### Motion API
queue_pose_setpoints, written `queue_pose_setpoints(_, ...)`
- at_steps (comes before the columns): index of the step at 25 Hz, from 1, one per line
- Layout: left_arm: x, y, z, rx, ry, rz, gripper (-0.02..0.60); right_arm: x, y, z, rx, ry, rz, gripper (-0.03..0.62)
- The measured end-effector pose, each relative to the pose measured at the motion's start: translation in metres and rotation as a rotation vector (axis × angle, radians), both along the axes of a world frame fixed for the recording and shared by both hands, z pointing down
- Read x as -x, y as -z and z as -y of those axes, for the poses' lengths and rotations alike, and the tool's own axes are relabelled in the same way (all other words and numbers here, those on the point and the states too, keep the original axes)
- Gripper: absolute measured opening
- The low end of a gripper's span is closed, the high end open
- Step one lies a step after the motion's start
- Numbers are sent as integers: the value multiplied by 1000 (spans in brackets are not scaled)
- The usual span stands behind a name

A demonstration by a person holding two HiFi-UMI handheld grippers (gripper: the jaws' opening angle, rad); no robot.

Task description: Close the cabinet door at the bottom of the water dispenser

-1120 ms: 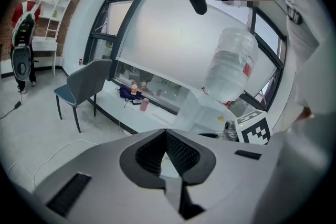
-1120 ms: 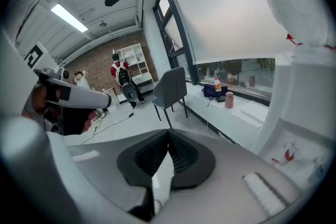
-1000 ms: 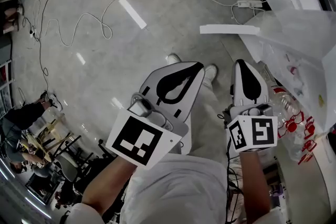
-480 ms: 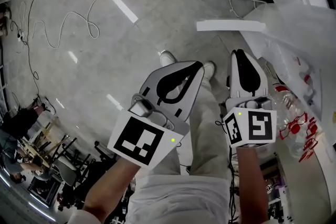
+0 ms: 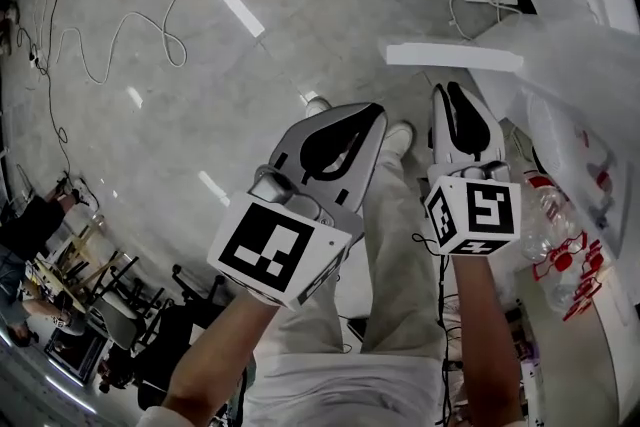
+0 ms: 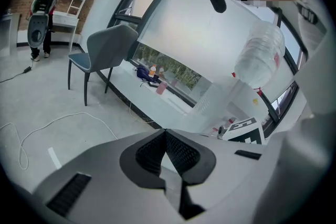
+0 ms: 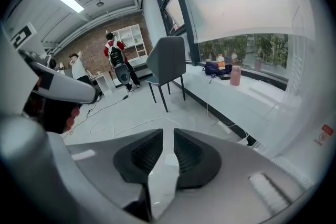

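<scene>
I take the white panel (image 5: 455,55), sticking out from the plastic sheet (image 5: 575,45) above the floor (image 5: 180,135), for the cabinet door, but I can't be sure. My right tongs (image 5: 447,95) hover near it, opening and empty. My left tongs (image 5: 375,113) are pinched together, empty.

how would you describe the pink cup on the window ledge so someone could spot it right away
Find the long window behind the grey chair and follow the white ledge beneath it. Past the chair a dark blue bundle lies on the ledge, and the pink cup stands just beside it, on the side away from the chair. It is the only pink thing there, upright and squat.
</scene>
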State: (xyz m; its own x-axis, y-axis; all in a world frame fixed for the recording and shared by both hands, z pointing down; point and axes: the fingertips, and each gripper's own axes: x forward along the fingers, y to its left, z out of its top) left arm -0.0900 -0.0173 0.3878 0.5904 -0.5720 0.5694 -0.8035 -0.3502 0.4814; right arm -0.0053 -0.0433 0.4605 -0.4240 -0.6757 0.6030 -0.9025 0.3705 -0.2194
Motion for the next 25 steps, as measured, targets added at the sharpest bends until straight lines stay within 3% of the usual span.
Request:
queue_pose_setpoints(15, 5, -50, -7, 25, 20, -2, 6, 34, -90, -2, 84, 106, -48, 94)
queue_pose_setpoints(19, 3, -56, -12, 64, 27, -7, 6, 42, -105, -1, 99, 148, -59, 101)
queue_pose_setpoints(25, 8, -61, -7, 56, 31, -12, 6, 44, -129, 9, 126, 138, -79, 104)
